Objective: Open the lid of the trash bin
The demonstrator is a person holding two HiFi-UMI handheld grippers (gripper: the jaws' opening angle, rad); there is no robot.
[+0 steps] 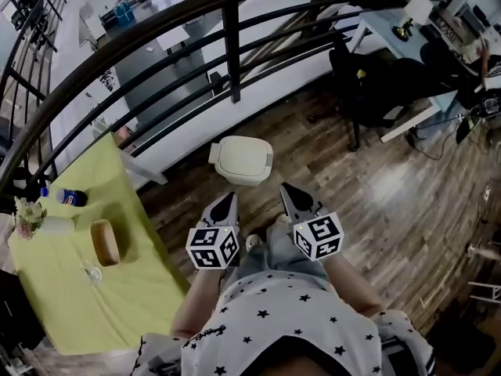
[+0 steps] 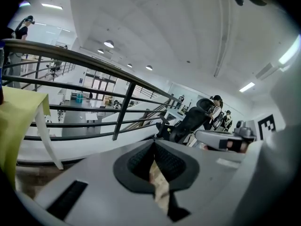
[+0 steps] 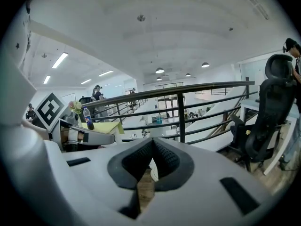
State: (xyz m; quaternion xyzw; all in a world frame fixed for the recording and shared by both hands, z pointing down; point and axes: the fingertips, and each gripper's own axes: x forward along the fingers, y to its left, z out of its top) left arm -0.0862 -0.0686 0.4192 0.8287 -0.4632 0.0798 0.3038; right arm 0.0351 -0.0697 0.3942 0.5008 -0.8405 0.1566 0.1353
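A small white trash bin with its lid down stands on the wooden floor by the black railing, seen in the head view. My left gripper and right gripper hang side by side just short of it, both shut and holding nothing. In the left gripper view the jaws meet at their tips, with the floor showing through the slit behind. In the right gripper view the jaws also meet, and a sliver of the white bin shows between them.
A black railing curves across behind the bin. A table with a yellow-green cloth stands at the left, bearing a bottle, a wooden bowl and flowers. A black office chair and desk stand at the right.
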